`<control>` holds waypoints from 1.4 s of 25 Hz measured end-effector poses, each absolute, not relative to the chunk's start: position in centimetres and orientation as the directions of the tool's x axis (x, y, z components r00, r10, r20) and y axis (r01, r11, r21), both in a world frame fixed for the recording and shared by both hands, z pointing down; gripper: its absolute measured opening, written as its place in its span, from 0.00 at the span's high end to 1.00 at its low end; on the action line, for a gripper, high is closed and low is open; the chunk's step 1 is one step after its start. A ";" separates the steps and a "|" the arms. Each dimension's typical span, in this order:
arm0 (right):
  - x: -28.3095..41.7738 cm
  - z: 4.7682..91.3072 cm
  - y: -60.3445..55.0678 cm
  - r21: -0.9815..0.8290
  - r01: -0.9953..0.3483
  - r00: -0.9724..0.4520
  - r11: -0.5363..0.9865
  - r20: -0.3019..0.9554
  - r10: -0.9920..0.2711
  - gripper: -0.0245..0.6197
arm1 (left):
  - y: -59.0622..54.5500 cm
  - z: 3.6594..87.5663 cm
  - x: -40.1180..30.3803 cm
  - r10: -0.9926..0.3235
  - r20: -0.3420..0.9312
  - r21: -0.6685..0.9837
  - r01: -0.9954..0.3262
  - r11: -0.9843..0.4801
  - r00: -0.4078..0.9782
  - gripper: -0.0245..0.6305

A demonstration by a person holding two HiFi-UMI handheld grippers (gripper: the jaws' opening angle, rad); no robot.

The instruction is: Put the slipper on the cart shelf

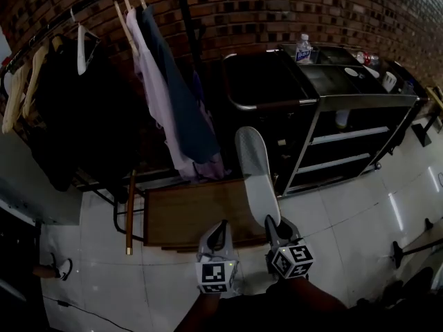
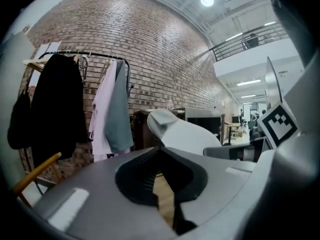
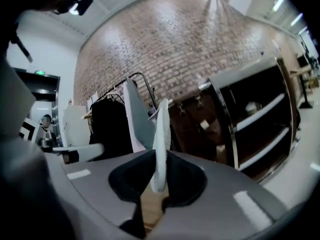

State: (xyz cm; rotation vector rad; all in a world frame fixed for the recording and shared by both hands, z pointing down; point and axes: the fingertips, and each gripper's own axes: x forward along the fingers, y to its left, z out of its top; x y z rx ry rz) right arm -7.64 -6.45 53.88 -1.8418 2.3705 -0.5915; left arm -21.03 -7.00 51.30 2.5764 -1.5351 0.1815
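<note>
We have the right gripper [image 1: 274, 224] clamped on the white slipper [image 1: 253, 166] at its near end, toe jutting ahead toward the cart shelf [image 1: 349, 135] for toe-first insertion, with the left gripper [image 1: 220, 227] beside it closed and empty.

cart shelves [image 1: 349, 135] open-fronted at right, hanging clothes [image 1: 166, 95] crowd the left, bottle [image 1: 303, 48] on top
</note>
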 end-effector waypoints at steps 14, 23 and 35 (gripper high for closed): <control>-10.2 43.7 -7.4 0.009 -0.971 -0.237 0.237 -0.038 -0.971 0.88 | -7.5 47.6 -21.6 -0.872 0.070 0.099 -0.873 -0.477 0.484 0.94; -9.5 44.1 -6.8 -0.005 -0.971 -0.240 0.240 -0.024 -0.970 0.88 | -7.3 46.7 -21.8 -0.894 0.047 0.035 -0.895 -0.445 0.446 0.94; -4.3 45.9 -5.3 0.008 -0.979 -0.205 0.206 0.026 -0.978 0.88 | -6.9 48.3 -18.6 -0.890 0.098 0.060 -0.895 -0.442 0.446 0.94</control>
